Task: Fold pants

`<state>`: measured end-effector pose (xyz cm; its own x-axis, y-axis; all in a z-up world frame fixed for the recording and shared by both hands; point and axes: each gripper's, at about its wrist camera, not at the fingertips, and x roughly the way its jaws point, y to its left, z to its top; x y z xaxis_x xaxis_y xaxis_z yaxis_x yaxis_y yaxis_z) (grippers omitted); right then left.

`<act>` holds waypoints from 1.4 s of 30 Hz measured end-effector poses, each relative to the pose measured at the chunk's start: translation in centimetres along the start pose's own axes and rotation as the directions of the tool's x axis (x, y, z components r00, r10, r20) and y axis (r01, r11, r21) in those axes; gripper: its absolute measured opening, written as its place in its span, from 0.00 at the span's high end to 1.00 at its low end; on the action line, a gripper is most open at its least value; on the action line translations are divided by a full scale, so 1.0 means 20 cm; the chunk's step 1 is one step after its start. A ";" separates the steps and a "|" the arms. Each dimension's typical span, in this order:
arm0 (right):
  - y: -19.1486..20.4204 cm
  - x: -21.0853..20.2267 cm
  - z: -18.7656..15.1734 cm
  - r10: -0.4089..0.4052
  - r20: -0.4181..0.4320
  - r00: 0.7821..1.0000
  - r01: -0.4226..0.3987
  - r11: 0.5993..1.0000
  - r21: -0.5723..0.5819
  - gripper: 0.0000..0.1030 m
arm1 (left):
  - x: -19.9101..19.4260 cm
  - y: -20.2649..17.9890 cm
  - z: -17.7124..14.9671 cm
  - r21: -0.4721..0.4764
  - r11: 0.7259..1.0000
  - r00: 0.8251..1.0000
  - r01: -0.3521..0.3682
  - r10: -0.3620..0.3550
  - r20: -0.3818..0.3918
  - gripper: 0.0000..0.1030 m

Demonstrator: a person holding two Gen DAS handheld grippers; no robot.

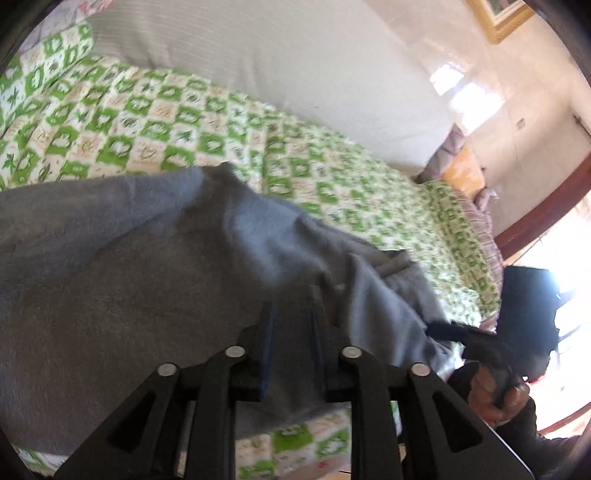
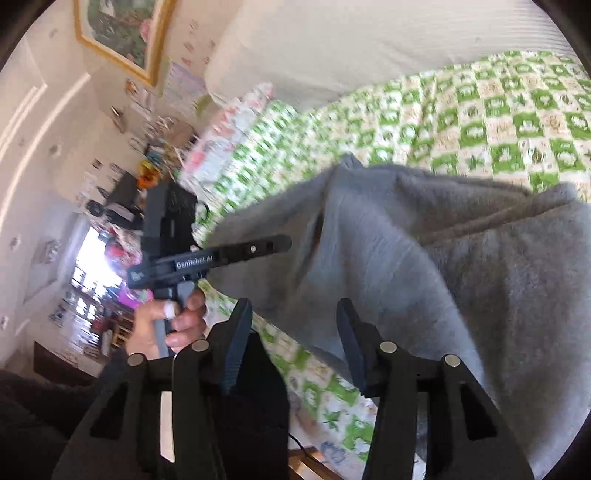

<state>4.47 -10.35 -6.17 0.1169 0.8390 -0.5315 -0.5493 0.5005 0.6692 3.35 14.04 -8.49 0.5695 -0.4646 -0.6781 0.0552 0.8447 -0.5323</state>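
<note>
One pair of grey pants (image 1: 122, 280) lies on the bed, over a green-and-white checked bedspread (image 1: 155, 110). The fabric is bunched, with several folds and a raised ridge running across it; in the right wrist view the pants (image 2: 461, 258) fill the right half of the frame and reach the bed's near edge.

Two grippers, one in each of my hands.

Left gripper (image 1: 291, 314): my two fingers stand close together with grey cloth between them, pinching the pants near the bed's near edge. One blue pad face is visible on the left finger. In the right wrist view the left gripper (image 2: 284, 243) shows from the side, its tip against the edge of the pants; my left hand (image 2: 170, 325) wraps the handle, with one pale band on a finger.

Right gripper (image 2: 291, 317): two fingers spread apart, nothing between them; bedspread and the edge of the pants show through the gap. The right finger sits just beside the grey cloth; I cannot tell whether it touches. In the left wrist view the right gripper (image 1: 439, 328) appears at the right edge, at the pants' hem, motion-blurred, with my right hand (image 1: 495, 391) on its grip.

Background count: one white padded headboard (image 1: 295, 74), one gold-framed picture (image 2: 122, 33) on the wall.
</note>
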 end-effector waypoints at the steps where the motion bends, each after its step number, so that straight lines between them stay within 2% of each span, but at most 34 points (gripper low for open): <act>1: -0.01 -0.02 0.01 -0.020 0.020 1.000 0.020 1.000 0.004 0.52 | 0.00 -0.03 -0.01 0.007 1.000 1.000 0.011 -0.011 -0.003 0.76; 3: -0.03 -0.06 0.04 -0.069 0.057 0.996 0.069 0.998 0.010 0.52 | 0.01 -0.08 -0.03 0.025 0.999 0.999 0.039 -0.038 -0.017 0.74; 6: -0.07 -0.08 0.07 -0.139 0.074 0.987 0.138 0.990 0.028 0.52 | 0.07 -0.18 -0.08 0.046 0.997 0.997 0.065 -0.063 -0.051 0.60; 7: -0.09 -0.07 0.08 -0.155 0.073 0.985 0.152 0.988 0.038 0.52 | 0.10 -0.21 -0.09 0.052 0.998 0.997 0.044 -0.041 -0.059 0.56; 9: -0.12 -0.06 0.10 -0.175 0.072 0.982 0.172 0.984 0.053 0.52 | 0.16 -0.22 -0.12 0.054 0.998 0.997 -0.019 0.024 -0.075 0.55; 13: -0.13 0.01 0.15 -0.196 0.050 0.979 0.194 0.980 0.042 0.52 | 0.25 -0.16 -0.18 0.001 0.997 0.989 -0.082 0.081 -0.122 0.55; 15: -0.13 0.07 0.16 -0.212 0.033 0.977 0.211 0.977 0.021 0.57 | 0.26 -0.15 -0.20 -0.003 0.995 0.988 -0.098 0.097 -0.124 0.58; 17: -0.12 0.14 0.17 -0.233 -0.008 0.973 0.233 0.973 -0.003 0.72 | 0.25 -0.13 -0.23 -0.013 0.995 0.988 -0.096 0.094 -0.119 0.59; 18: -0.12 0.20 0.17 -0.252 -0.038 0.967 0.251 0.968 -0.020 0.83 | 0.24 -0.13 -0.25 -0.007 0.995 0.989 -0.098 0.097 -0.115 0.61; 19: -0.12 0.23 0.17 -0.259 -0.059 0.964 0.258 0.966 -0.031 0.89 | 0.23 -0.13 -0.26 0.000 0.995 0.989 -0.100 0.100 -0.113 0.67; 20: -0.11 0.30 0.16 -0.259 -0.093 0.961 0.255 0.966 -0.052 0.92 | 0.23 -0.13 -0.27 0.007 0.995 0.989 -0.098 0.099 -0.114 0.75; 21: -0.10 0.34 0.15 -0.259 -0.110 0.960 0.252 0.965 -0.067 0.95 | 0.22 -0.13 -0.28 0.013 0.996 0.989 -0.090 0.091 -0.119 0.77; 23: -0.07 0.43 0.14 -0.257 -0.147 0.955 0.245 0.964 -0.100 0.96 | 0.21 -0.13 -0.29 0.022 0.995 0.988 -0.096 0.098 -0.115 0.82; 25: -0.04 0.51 0.13 -0.251 -0.166 0.954 0.232 0.965 -0.122 0.97 | 0.20 -0.13 -0.30 0.022 0.995 0.989 -0.099 0.101 -0.112 0.82; 29: -0.08 0.63 0.12 -0.254 -0.207 0.945 0.235 0.966 -0.112 0.97 | 0.20 -0.01 -0.35 -0.055 0.994 0.989 -0.090 0.082 -0.125 0.82; 32: -0.12 0.61 0.12 -0.213 -0.196 0.957 0.205 0.977 -0.059 0.97 | 0.16 0.05 -0.37 -0.100 0.992 0.992 -0.073 0.063 -0.106 0.82; 38: -0.02 0.47 0.12 -0.165 -0.138 0.977 0.155 0.985 -0.081 0.97 | 0.14 0.08 -0.39 -0.123 0.990 0.994 -0.063 0.051 -0.100 0.81; 40: -0.01 0.50 0.09 -0.185 -0.174 0.967 0.169 0.980 -0.102 0.96 | 0.15 0.09 -0.39 -0.129 0.989 0.993 -0.068 0.055 -0.102 0.80; 42: -0.04 0.55 0.07 -0.245 -0.205 0.947 0.226 0.967 -0.114 0.97 | 0.15 0.10 -0.40 -0.142 0.988 0.993 -0.065 0.051 -0.103 0.80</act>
<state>7.40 -1.33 -11.84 0.0758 0.6281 -0.7744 -0.5991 0.6495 0.4682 -1.33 12.23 -15.62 0.4842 -0.4462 -0.7527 -0.0985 0.8270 -0.5536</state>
